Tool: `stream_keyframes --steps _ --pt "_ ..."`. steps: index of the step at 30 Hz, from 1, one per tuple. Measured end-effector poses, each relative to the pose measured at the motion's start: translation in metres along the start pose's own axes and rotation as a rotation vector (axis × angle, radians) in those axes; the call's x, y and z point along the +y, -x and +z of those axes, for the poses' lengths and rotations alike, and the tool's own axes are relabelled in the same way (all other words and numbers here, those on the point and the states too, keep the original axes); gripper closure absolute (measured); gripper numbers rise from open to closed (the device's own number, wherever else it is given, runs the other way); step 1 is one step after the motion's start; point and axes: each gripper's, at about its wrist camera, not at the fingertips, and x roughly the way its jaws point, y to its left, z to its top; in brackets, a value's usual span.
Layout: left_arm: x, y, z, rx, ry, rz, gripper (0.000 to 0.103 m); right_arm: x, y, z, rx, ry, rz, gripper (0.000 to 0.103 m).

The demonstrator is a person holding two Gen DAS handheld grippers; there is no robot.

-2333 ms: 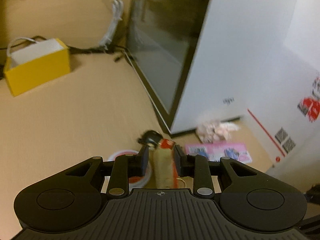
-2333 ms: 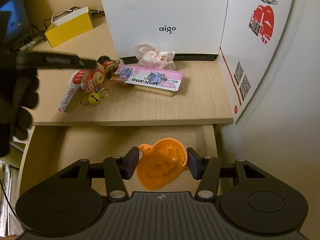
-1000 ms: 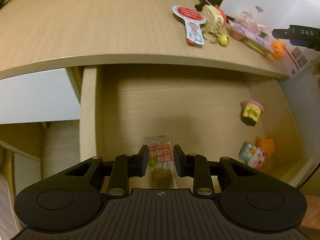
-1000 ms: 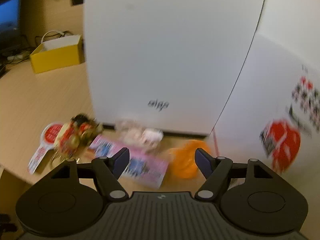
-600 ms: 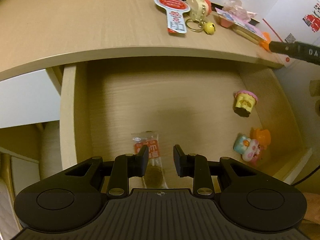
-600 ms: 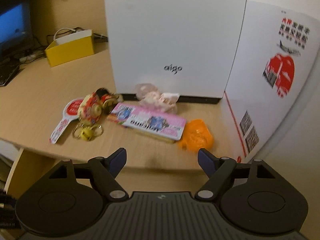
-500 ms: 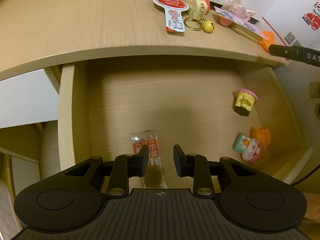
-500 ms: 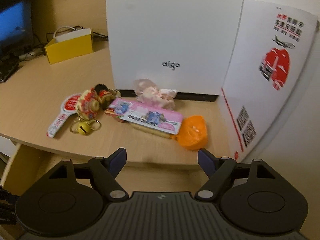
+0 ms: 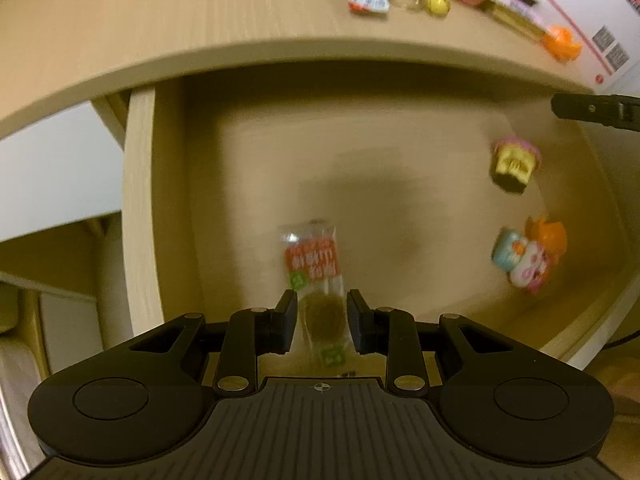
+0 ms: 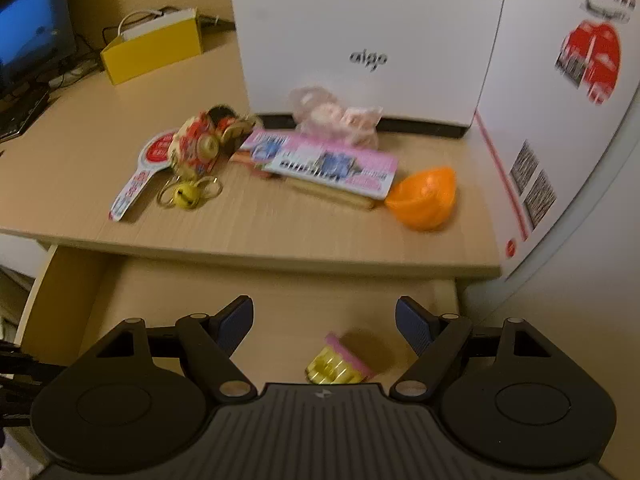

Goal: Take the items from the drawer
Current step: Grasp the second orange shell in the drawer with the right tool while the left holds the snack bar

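Drawer [image 9: 144, 208]: snack packet [image 9: 316, 280] between left hand-held gripper [image 9: 322, 314] fingers.

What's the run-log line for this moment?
left gripper: open, straddling snack packet in drawer | right gripper: open, empty, above cupcake toy

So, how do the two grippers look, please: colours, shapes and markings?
The left gripper is matte black, with two round discs, a ribbed central plate bearing a small crosshair mark, silver pivot pins and black pads on its jaws. The right gripper has the same black body, but blue ribbed pads.
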Motion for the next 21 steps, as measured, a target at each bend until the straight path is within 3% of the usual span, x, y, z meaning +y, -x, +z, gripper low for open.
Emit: stream_keyframes --steps 8,21 --pt "-0.006 -0.023 0.005 0.104 -0.003 0.023 0.073 0.001 -0.006 -0.012 0.077 0.008 0.022 0.024" --pt "-0.019 -0.043 0.011 0.153 -0.019 0.017 0.073 -0.016 -0.001 -0.013 0.074 -0.047 -0.007 0.024"
